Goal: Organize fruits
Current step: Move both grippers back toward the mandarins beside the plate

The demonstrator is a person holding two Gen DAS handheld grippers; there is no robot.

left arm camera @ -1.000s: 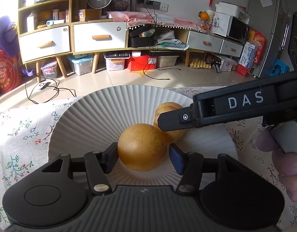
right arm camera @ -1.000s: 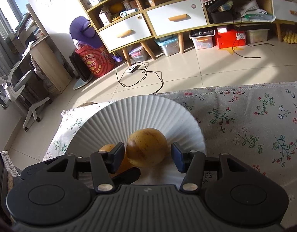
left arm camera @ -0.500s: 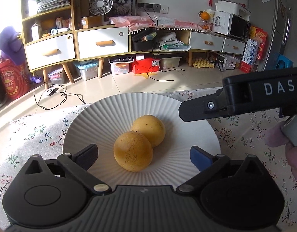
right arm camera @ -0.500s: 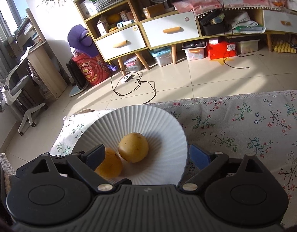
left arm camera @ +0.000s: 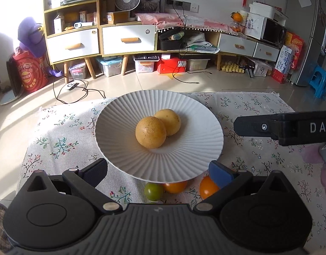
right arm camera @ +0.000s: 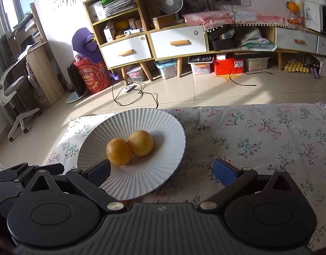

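Two yellow-brown round fruits, one nearer [left arm camera: 150,132] and one behind it [left arm camera: 169,121], touch each other in the middle of a white ribbed plate [left arm camera: 184,155]. My left gripper [left arm camera: 158,170] stands wide open above the plate's near rim, gripping nothing. Below that rim lie a small green fruit [left arm camera: 153,191] and two small orange fruits [left arm camera: 175,187] [left arm camera: 207,189]. In the right wrist view the same fruits [right arm camera: 118,152] [right arm camera: 141,142] sit on the plate [right arm camera: 163,127]. My right gripper [right arm camera: 162,171] is opening, with nothing held between its pads.
A floral cloth [left arm camera: 258,110] covers the table and ends at a far edge above the tiled floor. The right gripper's black finger [left arm camera: 269,126] reaches in from the right of the plate. A person's fingers [left arm camera: 311,155] show beneath it.
Both grippers let go of their fruits, opened wide and pulled back and up from the plate. The two fruits stay on the plate, touching. The small fruits came into view.
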